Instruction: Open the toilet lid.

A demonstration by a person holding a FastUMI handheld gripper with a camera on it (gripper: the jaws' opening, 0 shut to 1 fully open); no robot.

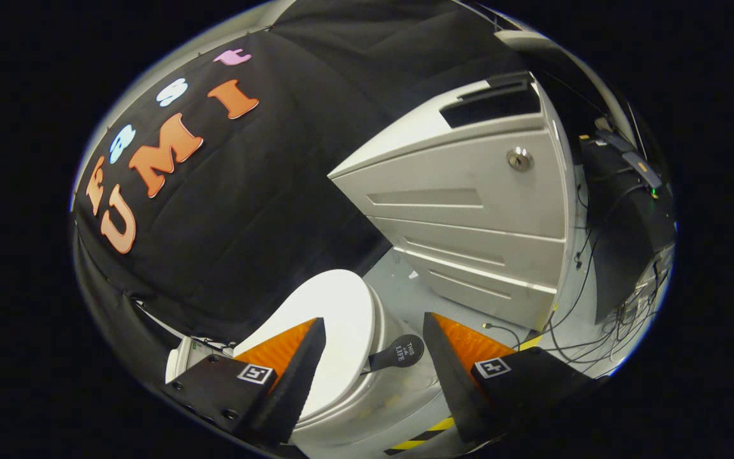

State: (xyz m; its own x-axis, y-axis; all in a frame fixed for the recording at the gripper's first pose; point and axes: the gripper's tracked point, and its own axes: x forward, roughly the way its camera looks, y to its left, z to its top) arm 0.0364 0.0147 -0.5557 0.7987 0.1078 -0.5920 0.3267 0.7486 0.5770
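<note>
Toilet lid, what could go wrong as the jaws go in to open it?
The open gripper hangs above the toilet lid, which is closed, smooth and rounded, so the jaws may slip off its edge. The black handle tab at the lid's side looks small and easy to miss. Cables trail on the floor beside the drawer cabinet.

The gripper (373, 328) is hovering with its fingers spread apart, and the toilet lid (335, 331) is lying closed on the toilet (367, 408) between and just ahead of them, reaching behind the finger at 7 o'clock. A small dark handle-like tab (399, 352) is sticking out from the lid's side toward 3 o'clock, sitting in the gap between the fingers, apart from both. Beyond the toilet toward 1 o'clock a drawer cabinet (469, 210) is standing on the floor (405, 293), with a tangle of cables (596, 331) lying past it at 3 o'clock.
</note>
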